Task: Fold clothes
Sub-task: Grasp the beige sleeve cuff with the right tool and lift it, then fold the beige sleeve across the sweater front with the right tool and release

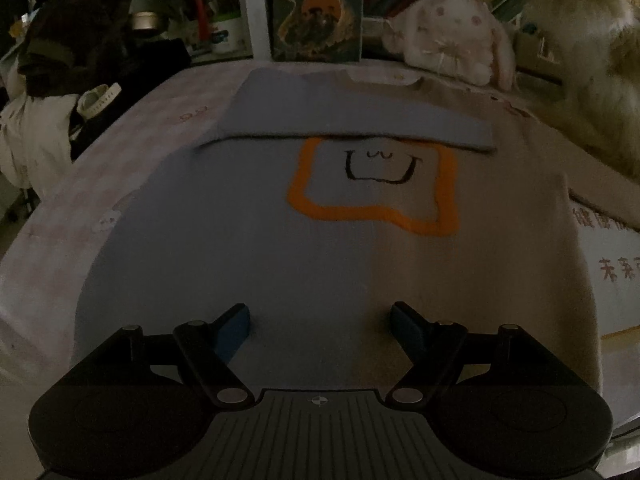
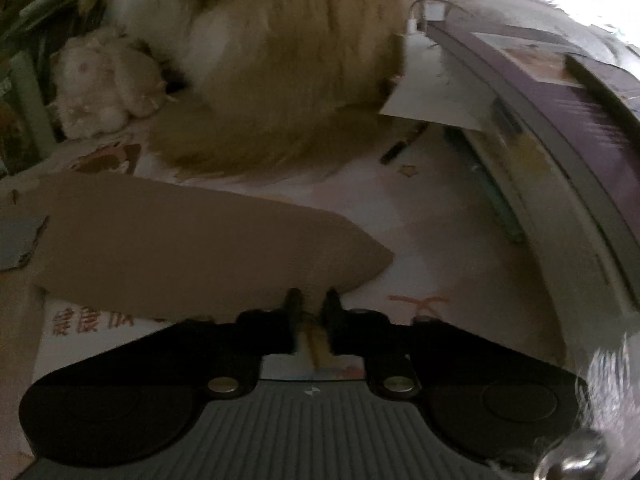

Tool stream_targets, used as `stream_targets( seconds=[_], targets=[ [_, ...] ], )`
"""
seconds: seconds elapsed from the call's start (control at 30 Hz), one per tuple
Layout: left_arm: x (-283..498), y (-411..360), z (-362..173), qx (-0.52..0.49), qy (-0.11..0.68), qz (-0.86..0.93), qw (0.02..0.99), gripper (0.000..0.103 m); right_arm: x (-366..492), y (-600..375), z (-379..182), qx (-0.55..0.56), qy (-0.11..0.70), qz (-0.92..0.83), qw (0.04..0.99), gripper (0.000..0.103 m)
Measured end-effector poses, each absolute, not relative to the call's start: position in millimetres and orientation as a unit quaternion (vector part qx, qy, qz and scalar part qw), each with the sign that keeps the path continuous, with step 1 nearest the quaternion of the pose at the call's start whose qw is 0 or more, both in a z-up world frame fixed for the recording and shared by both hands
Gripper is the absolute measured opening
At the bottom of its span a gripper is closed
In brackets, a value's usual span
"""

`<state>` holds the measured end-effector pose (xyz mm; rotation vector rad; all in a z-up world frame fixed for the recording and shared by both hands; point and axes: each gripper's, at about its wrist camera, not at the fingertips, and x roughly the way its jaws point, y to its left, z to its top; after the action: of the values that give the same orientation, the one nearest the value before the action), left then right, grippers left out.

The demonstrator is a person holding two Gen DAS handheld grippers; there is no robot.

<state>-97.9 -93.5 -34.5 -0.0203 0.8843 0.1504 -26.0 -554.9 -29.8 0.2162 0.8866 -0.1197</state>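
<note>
Blue and beige, the sweater [image 1: 280,240] lies flat on the bed sheet [image 1: 52,240]. Your left gripper [image 1: 320,320] hangs spread wide above its hem; your right gripper [image 2: 311,300] is pinched together on the beige sleeve [image 2: 180,248].

Blue-and-beige sweater [image 1: 248,248] spread flat, left gripper [image 1: 320,326] fingers apart above hem

A white plush rabbit [image 1: 452,36] slumps at the top right of the left wrist view, beside a dark book [image 1: 318,8] standing upright at top centre. A heap of dark clothing [image 1: 80,36] fills the upper left, a watch [image 1: 98,100] lying just below it. In the right wrist view, a large tan furry toy [image 2: 272,64] dominates the upper centre, above a printed sheet [image 2: 440,248].
</note>
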Motion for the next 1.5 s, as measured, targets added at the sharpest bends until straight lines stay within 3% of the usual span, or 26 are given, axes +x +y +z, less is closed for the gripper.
stream_targets(
  seconds=[0.67,1.07,1.5],
  targets=[
    [-92.6,-71.3,-22.9,-0.016,0.389,0.018,0.921,0.083,-12.1,-517.6,36.5,0.122,0.361,-0.02,0.924,0.009],
    [-88.2,6.6,9.4,0.038,0.327,-0.026,0.944,0.083,32.7,-324.6,108.0,0.061,0.297,0.126,0.945,0.009],
    [-97.7,86.4,4.4,0.054,0.334,-0.054,0.94,0.083,78.2,-146.7,91.2,0.006,0.313,0.179,0.933,0.009]
  ],
)
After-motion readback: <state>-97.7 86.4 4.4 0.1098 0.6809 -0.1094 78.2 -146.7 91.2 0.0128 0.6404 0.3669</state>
